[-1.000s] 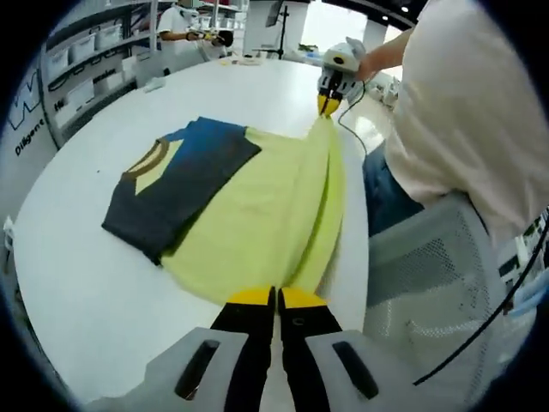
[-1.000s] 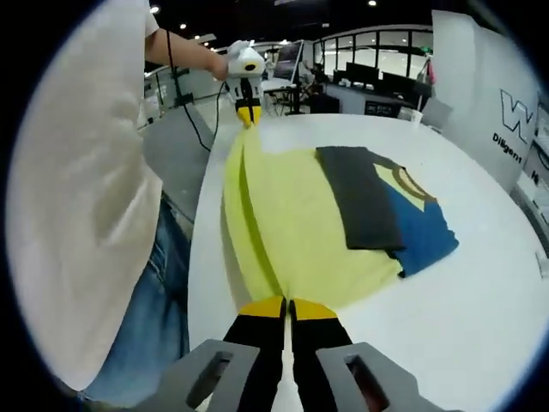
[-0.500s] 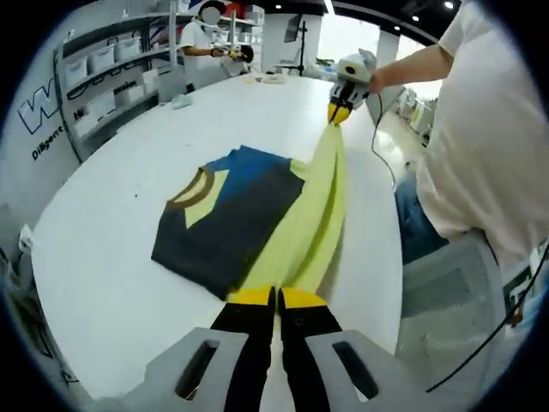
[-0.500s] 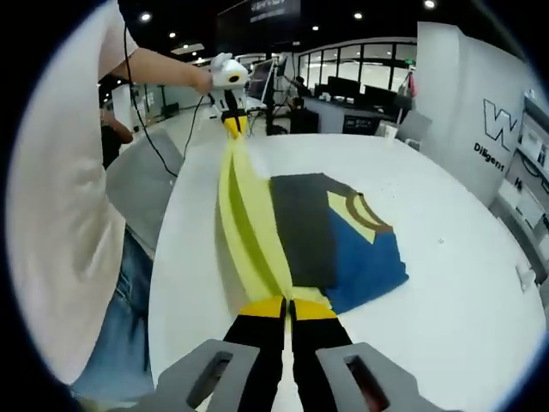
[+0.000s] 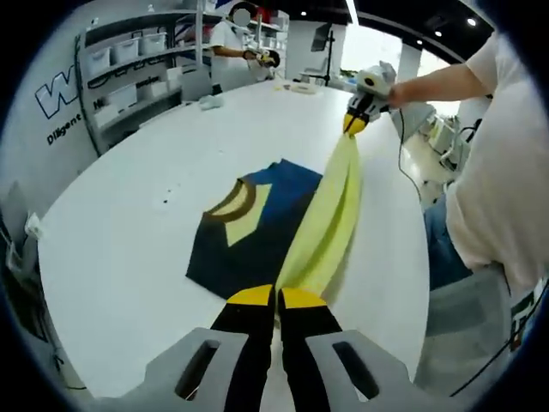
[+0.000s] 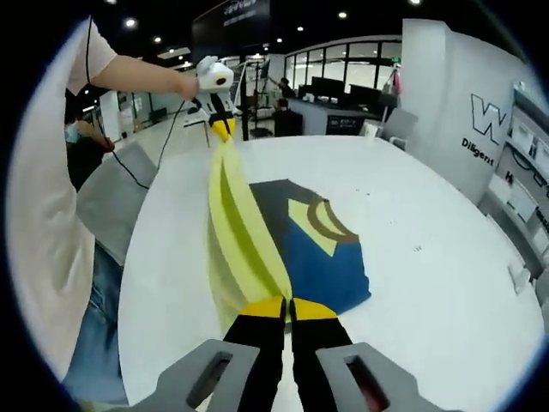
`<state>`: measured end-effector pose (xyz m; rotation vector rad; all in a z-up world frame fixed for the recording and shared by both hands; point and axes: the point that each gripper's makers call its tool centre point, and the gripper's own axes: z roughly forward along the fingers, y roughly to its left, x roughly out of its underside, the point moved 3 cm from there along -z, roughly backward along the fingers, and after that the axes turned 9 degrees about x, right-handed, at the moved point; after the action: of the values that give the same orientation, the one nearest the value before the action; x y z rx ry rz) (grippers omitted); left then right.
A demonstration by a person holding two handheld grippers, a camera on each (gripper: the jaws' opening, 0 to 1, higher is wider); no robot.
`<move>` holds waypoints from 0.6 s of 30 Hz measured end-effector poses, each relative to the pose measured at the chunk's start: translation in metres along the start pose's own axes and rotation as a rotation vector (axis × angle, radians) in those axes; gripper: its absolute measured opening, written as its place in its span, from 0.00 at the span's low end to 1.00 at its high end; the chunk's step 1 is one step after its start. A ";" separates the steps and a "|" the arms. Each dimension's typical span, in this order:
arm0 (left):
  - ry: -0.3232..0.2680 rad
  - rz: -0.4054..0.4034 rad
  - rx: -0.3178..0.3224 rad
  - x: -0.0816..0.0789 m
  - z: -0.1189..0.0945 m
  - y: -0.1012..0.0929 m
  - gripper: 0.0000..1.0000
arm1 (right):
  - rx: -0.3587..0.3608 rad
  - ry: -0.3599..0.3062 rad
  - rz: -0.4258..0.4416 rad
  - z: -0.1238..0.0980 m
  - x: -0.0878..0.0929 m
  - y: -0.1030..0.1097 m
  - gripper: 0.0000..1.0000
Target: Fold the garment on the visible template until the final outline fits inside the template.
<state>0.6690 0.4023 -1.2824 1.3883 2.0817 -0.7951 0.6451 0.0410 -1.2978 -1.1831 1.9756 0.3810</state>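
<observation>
the shirt (image 5: 257, 232) lies on the round white table (image 5: 120, 257), its dark grey, blue and brown-collared part flat on the surface, its yellow part (image 5: 330, 215) lifted off it as a taut band. the band is strung between the two tools, one at each end of the same edge, presumably so that the raised half can be carried over the flat half as one straight fold. left gripper (image 5: 276, 298): jaws clenched on the near end of the yellow cloth. right gripper (image 6: 290, 307): jaws likewise pressed together on the other end; in the left gripper view it appears across the table (image 5: 353, 124), held in the person's hand. no template outline can be made out on the table. beyond the table stand shelves (image 5: 129, 64) with bins and another person working.
</observation>
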 end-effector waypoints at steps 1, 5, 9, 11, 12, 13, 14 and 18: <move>-0.008 -0.014 -0.009 0.000 0.001 0.005 0.00 | -0.002 0.000 0.003 0.003 -0.001 -0.004 0.00; -0.023 -0.040 -0.029 -0.003 0.004 0.017 0.00 | -0.005 0.010 -0.003 0.011 -0.005 -0.014 0.00; -0.026 -0.066 -0.048 -0.005 0.008 0.028 0.00 | -0.006 0.020 0.010 0.018 -0.007 -0.022 0.00; -0.028 -0.083 -0.059 -0.006 0.009 0.035 0.00 | -0.005 0.026 0.023 0.022 -0.006 -0.027 0.00; -0.033 -0.090 -0.062 -0.007 0.010 0.037 0.00 | -0.003 0.028 0.026 0.025 -0.005 -0.030 0.00; -0.038 -0.102 -0.068 -0.008 0.010 0.040 0.00 | -0.002 0.028 0.032 0.026 -0.005 -0.032 0.00; -0.044 -0.113 -0.074 -0.009 0.011 0.044 0.00 | -0.001 0.029 0.035 0.027 -0.005 -0.033 0.00; -0.051 -0.149 -0.091 -0.012 0.016 0.057 0.00 | 0.012 0.035 0.061 0.034 -0.005 -0.040 0.00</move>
<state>0.7280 0.4006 -1.2960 1.1641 2.1734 -0.7765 0.6963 0.0436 -1.3108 -1.1310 2.0457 0.3811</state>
